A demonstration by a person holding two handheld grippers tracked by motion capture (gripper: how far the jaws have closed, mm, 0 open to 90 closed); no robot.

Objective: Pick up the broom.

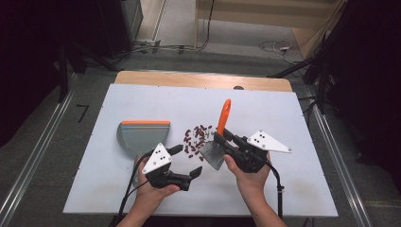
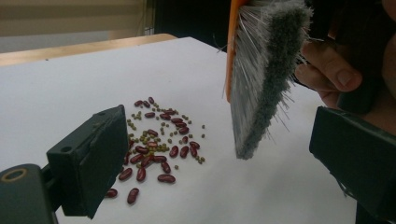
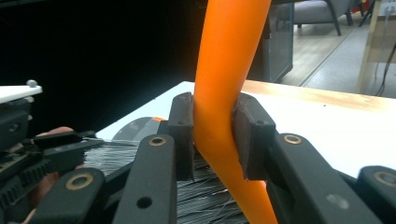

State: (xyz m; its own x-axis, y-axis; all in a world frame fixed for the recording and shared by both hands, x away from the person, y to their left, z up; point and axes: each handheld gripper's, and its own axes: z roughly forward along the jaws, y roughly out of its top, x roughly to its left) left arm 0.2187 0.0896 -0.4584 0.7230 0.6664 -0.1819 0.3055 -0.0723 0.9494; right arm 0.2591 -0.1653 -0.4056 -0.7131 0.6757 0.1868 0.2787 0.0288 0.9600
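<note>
A hand brush [image 1: 218, 137] with an orange handle [image 3: 224, 93] and grey bristles [image 2: 264, 79] is held tilted above the white table. My right gripper [image 1: 226, 139] is shut on the handle, its jaws pressing both sides. A scatter of red beans and small green beans [image 1: 197, 138] lies on the table just left of the bristles [image 1: 212, 155]; the same beans [image 2: 156, 144] sit ahead of my left gripper. My left gripper [image 1: 185, 161] is open with nothing between its jaws, near the front of the table. A grey dustpan [image 1: 142, 136] with an orange edge lies to the left.
The white board [image 1: 265, 109] covers a wooden table [image 1: 198, 79]. Cables lie on the floor [image 1: 279, 46] behind it. Dark equipment stands on both sides.
</note>
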